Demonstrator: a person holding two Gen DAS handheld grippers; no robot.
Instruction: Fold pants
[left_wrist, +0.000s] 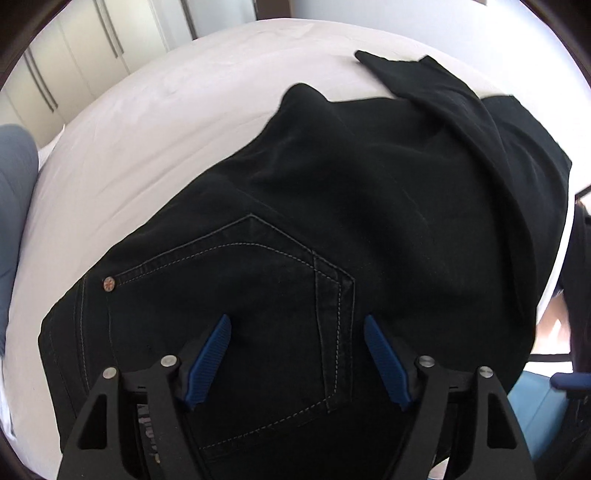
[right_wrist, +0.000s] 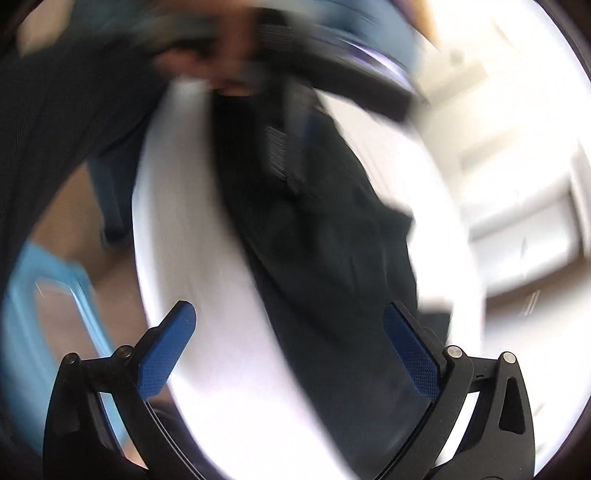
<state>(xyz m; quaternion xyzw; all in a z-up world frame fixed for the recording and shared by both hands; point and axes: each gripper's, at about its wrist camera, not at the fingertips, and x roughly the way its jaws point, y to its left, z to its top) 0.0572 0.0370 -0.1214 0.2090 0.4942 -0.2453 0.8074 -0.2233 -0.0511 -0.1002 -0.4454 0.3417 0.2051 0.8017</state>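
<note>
One pair of black pants (left_wrist: 332, 206) lies on a white bed (left_wrist: 155, 110), filling most of the left wrist view. The waist end sits nearest that camera, with a stitched back pocket (left_wrist: 236, 291) and a single copper rivet (left_wrist: 109, 283) at its corner facing up. From there the long axis runs away from the camera and toward the upper right, where a leg is folded back over the rest in a dark band (left_wrist: 461, 110) whose tip points to the upper left.

The left gripper (left_wrist: 297, 358) hangs over the pocket with its two blue pads (left_wrist: 208, 358) spread apart, released, nothing pinched between them; whether the pads touch the cloth cannot be told.

The right wrist view is heavily blurred. There the pants (right_wrist: 325, 240) show as one long dark strip running from the top centre down to the lower right across the bed (right_wrist: 192, 240). The right gripper (right_wrist: 290, 347) is spread wide, its two blue pads (right_wrist: 166, 354) holding nothing. A light blue chair (right_wrist: 44, 291) stands beside the bed.
</note>
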